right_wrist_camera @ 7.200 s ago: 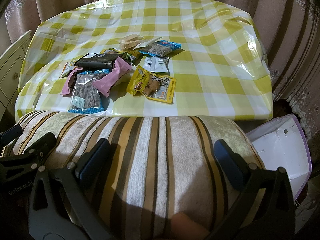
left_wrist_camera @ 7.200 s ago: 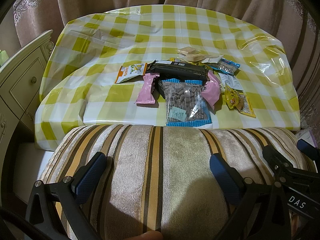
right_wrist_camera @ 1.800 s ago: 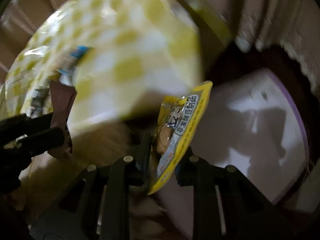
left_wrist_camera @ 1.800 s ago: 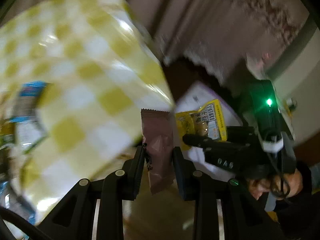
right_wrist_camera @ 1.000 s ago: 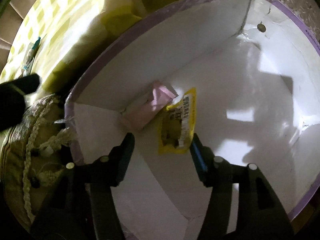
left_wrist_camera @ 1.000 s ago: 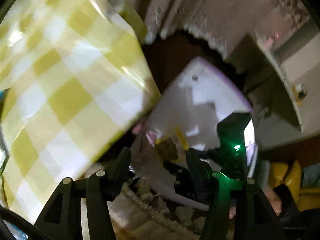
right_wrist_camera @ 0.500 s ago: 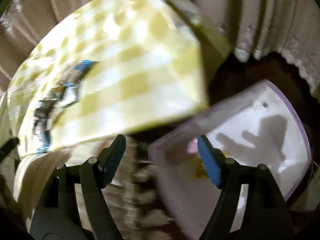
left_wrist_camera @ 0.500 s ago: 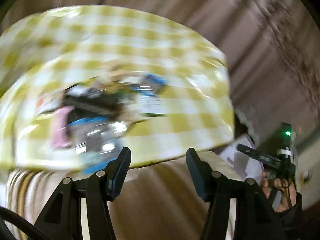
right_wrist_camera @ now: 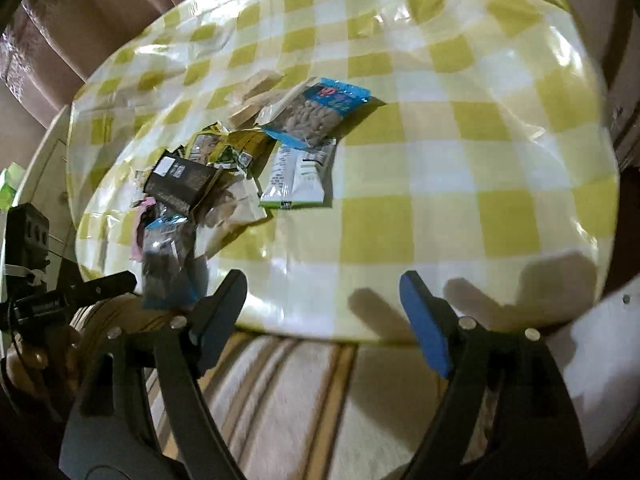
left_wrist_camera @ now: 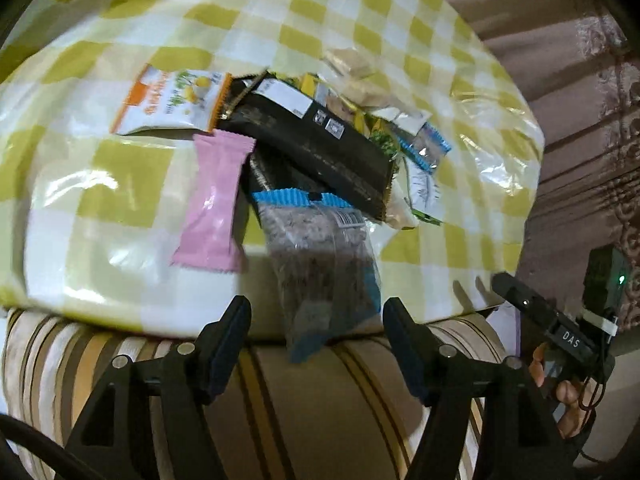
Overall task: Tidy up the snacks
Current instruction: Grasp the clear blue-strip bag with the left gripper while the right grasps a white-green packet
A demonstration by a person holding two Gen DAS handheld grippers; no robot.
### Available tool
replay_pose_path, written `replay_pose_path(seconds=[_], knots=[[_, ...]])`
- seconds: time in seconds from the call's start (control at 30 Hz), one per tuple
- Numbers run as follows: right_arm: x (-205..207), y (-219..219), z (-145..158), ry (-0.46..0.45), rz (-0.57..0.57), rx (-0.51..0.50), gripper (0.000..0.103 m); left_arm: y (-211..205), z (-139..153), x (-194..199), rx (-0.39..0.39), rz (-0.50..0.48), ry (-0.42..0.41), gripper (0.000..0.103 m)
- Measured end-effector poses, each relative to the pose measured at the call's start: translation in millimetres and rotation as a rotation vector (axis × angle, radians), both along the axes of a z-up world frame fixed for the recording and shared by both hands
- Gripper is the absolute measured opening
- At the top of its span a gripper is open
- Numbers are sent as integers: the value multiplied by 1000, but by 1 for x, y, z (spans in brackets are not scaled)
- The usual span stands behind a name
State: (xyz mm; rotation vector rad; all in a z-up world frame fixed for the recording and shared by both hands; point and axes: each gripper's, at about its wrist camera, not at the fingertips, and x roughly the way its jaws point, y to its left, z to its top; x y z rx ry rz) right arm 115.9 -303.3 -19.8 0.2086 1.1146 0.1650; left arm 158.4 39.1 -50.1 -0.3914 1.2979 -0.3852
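Observation:
A heap of snack packets lies on the yellow-checked tablecloth (left_wrist_camera: 120,176). In the left wrist view I see a pink bar (left_wrist_camera: 216,204), a long black pack (left_wrist_camera: 312,144), a clear blue-edged nut bag (left_wrist_camera: 320,256) and a white-orange pouch (left_wrist_camera: 172,100). My left gripper (left_wrist_camera: 316,340) hovers over the near table edge, jaws opening, nothing between them. My right gripper (right_wrist_camera: 322,312) hangs over bare cloth right of the heap, jaws opening, nothing between them. In its view lie a blue nut packet (right_wrist_camera: 320,112) and a white sachet (right_wrist_camera: 298,176).
A striped cushion (left_wrist_camera: 300,408) runs along the table's near edge under both grippers. The corner of a white box (right_wrist_camera: 600,356) with a purple rim shows at lower right. Curtains (left_wrist_camera: 580,80) hang behind the table. A cream cabinet (right_wrist_camera: 44,160) stands at left.
Both grippers have swung from the white box, where the pink bar and yellow packet now lie, back over the table. Both pairs of jaws stand wider than a second ago.

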Motion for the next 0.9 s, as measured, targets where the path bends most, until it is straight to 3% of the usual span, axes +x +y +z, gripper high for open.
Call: replay_pose_path(seconds=[0.27, 0.43, 0.53, 0.57, 0.9], knots=[[52, 3, -23, 33, -52, -17, 84, -16, -10, 16, 42, -11, 22, 69], [79, 26, -26, 2, -57, -69, 90, -25, -9, 17, 104, -28, 9, 68], [91, 39, -30, 6, -45, -87, 90, -35, -9, 18, 158, -43, -11, 54], [94, 43, -32, 7, -42, -105, 90, -35, -10, 19, 139, -49, -9, 42], [111, 62, -48, 22, -22, -209, 89, -33, -5, 13, 97, -64, -52, 25]])
